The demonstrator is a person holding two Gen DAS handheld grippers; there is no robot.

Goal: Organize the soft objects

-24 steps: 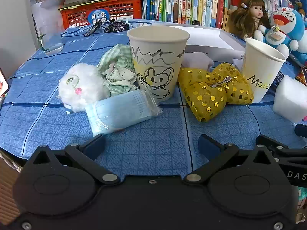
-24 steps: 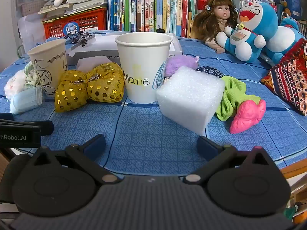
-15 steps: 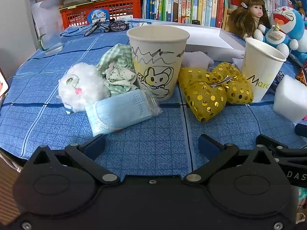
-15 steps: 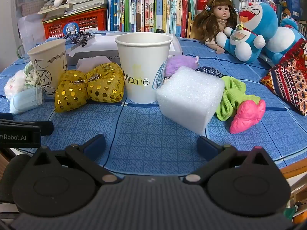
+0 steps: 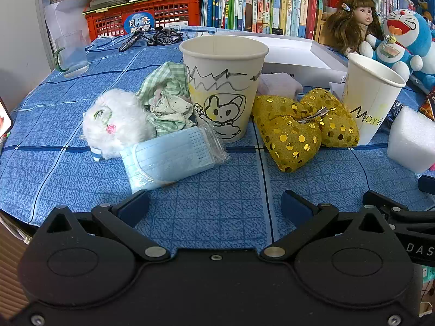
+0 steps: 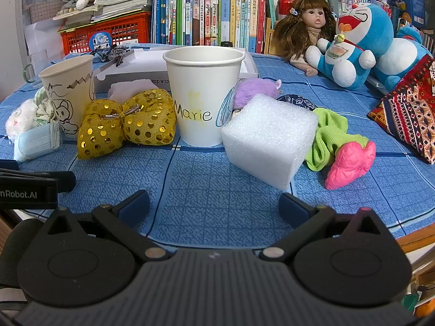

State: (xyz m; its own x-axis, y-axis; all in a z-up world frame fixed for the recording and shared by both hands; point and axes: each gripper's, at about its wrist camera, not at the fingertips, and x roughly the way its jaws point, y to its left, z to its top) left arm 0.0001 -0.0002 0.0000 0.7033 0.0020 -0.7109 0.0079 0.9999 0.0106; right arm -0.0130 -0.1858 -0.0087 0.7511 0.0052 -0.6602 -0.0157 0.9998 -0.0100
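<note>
At the near edge of the blue checked tablecloth (image 5: 54,146), the left gripper (image 5: 214,206) is held low with its jaws spread wide and nothing between them. The right gripper (image 6: 214,205) sits alongside in the same condition: jaws wide apart, no object held.

Ahead of the left gripper lies a packet of blue face masks (image 5: 171,159), touching a white fluffy toy (image 5: 115,122) on its left. A crumpled green checked cloth (image 5: 167,96) rests behind both, against the paper cup with the drawn animal (image 5: 223,89). A gold sequined bow (image 5: 301,127) lies between this cup and the paper cup marked "Marie" (image 6: 204,97).

Ahead of the right gripper, a white foam block (image 6: 267,138) stands just right of the "Marie" cup. A purple plush (image 6: 255,89) sits behind the block. A lime green cloth (image 6: 330,133) and a pink padded piece (image 6: 350,164) lie to the block's right, touching each other.

Farther back stand a white flat box (image 5: 291,54), a doll (image 6: 307,24), a blue cat plush (image 6: 353,46) and a row of books (image 6: 206,11).
</note>
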